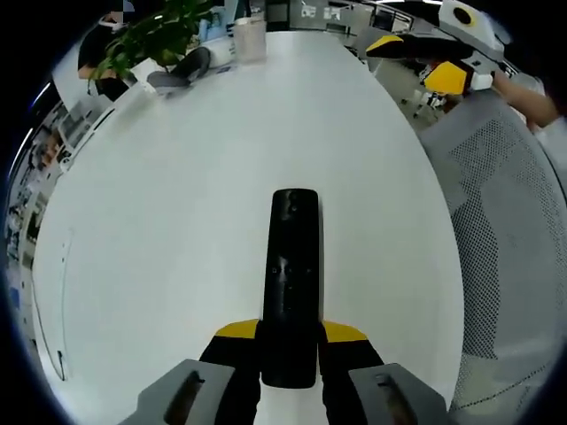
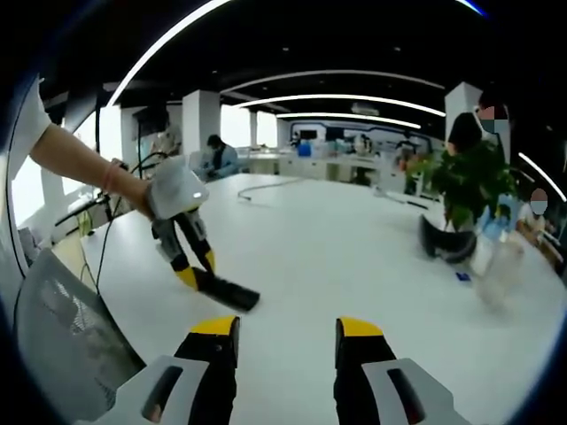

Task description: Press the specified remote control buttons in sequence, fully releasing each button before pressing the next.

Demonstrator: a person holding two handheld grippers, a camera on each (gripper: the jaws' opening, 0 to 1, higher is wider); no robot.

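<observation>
Clamped between the yellow-tipped jaws of the left gripper [image 1: 290, 341], in the left gripper view, was a black remote control [image 1: 291, 279], its near end held by the jaws and its length stretched forward over the white table [image 1: 159, 230]. Small buttons could be made out along the remote's upper face, though which ones could not be told. At the table's far end a green potted plant [image 1: 155, 35], a dark rounded object [image 1: 190, 64] and a clear container [image 1: 250, 37] were seen, and a grey mesh chair back [image 1: 505, 221] stood just beside the table's right edge. Beyond that chair the right gripper [image 1: 416, 49] was seen, yellow and black. In the right gripper view the right gripper's [image 2: 288, 341] jaws were held apart with nothing between them, above the white table [image 2: 354, 257]. Further to the left in that view the left gripper [image 2: 199, 274] was seen, carried in a person's hand [image 2: 133, 190], with the remote control [image 2: 229, 292] gripped at its tip and lying on or just above the tabletop; contact could not be determined. The potted plant [image 2: 465, 181] and the dark rounded object [image 2: 447, 243] stood well apart from the remote on the right of the table, with a blurred clear container [image 2: 500, 266] near them. People were seated at desks in the background.
</observation>
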